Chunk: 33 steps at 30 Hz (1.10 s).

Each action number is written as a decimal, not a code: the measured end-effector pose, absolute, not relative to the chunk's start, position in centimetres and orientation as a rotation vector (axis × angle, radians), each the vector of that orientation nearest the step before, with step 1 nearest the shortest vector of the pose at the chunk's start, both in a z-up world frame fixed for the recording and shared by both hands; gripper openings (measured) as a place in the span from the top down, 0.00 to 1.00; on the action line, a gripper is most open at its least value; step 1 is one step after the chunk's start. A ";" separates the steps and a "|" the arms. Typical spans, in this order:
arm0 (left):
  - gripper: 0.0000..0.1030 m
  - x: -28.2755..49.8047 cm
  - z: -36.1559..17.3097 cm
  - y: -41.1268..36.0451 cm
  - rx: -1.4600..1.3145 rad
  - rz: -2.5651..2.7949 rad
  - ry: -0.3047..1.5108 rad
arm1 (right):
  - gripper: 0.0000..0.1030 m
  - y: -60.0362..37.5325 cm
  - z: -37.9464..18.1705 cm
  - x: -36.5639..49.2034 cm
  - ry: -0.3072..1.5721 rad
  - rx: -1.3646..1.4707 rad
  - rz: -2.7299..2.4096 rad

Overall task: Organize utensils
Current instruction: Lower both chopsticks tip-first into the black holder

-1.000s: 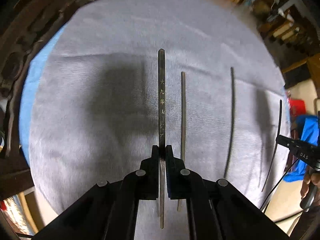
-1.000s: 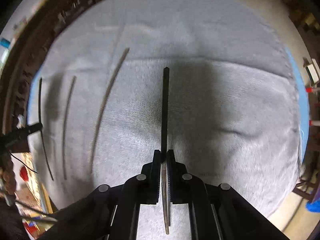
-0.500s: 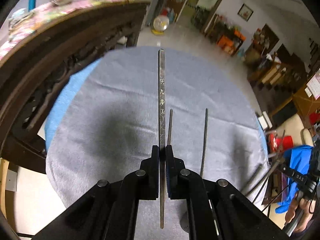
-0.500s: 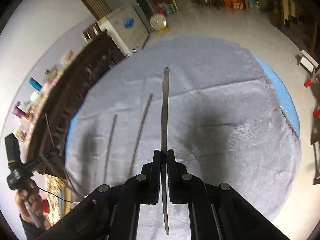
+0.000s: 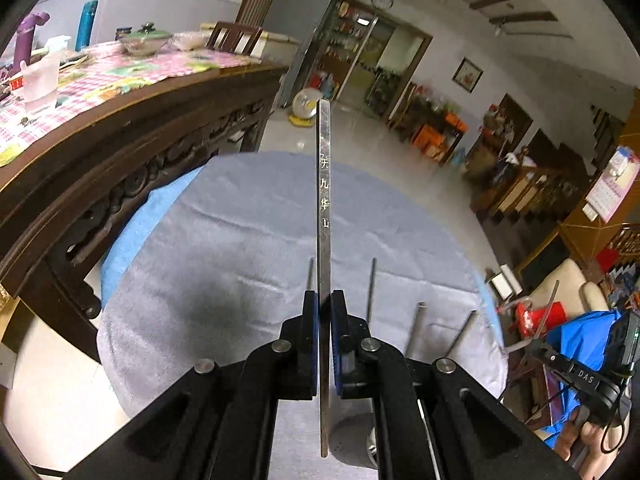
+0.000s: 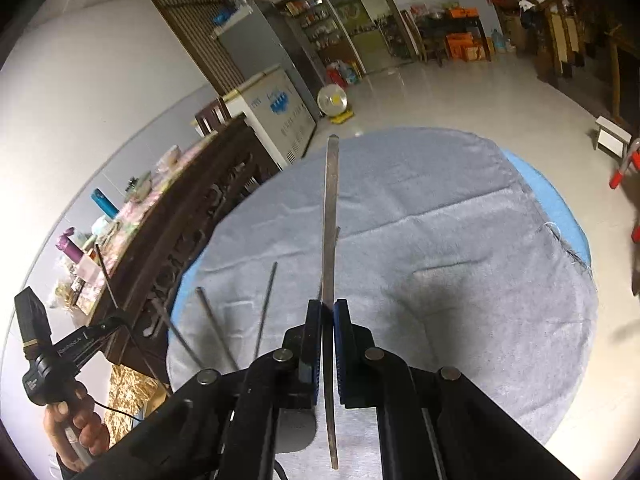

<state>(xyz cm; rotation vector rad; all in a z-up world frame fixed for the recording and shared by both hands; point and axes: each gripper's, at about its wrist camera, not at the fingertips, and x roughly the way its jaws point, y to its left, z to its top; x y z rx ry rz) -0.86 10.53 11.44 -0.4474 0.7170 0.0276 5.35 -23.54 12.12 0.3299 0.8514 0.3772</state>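
The left gripper (image 5: 324,304) was clamped on a flat metal chopstick (image 5: 323,184) with engraved characters, which projected straight ahead above the grey cloth (image 5: 224,240). The right gripper (image 6: 327,312) was likewise closed on a second chopstick (image 6: 330,216), raised over the same cloth. Further thin chopsticks (image 5: 372,288) lay just right of the left gripper's fingers.

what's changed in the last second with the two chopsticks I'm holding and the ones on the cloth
Both grippers tilted up and lifted away from the grey cloth. The left gripper stays shut on the engraved chopstick, the right gripper on the plain chopstick. The loose chopsticks stayed put.
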 end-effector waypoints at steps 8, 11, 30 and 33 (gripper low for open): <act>0.94 -1.8 12.4 8.9 -0.433 -0.002 0.669 | 0.94 -22.7 14.4 2.7 0.766 0.333 0.397; 0.94 -1.9 12.7 8.2 -0.419 -0.006 0.659 | 0.93 -22.1 15.0 2.2 0.750 0.329 0.412; 0.94 -2.0 14.0 5.4 -0.357 -0.035 0.612 | 0.93 -19.6 16.7 0.8 0.706 0.321 0.482; 0.94 -2.0 14.2 5.2 -0.355 -0.039 0.604 | 0.93 -19.3 16.9 0.7 0.699 0.321 0.491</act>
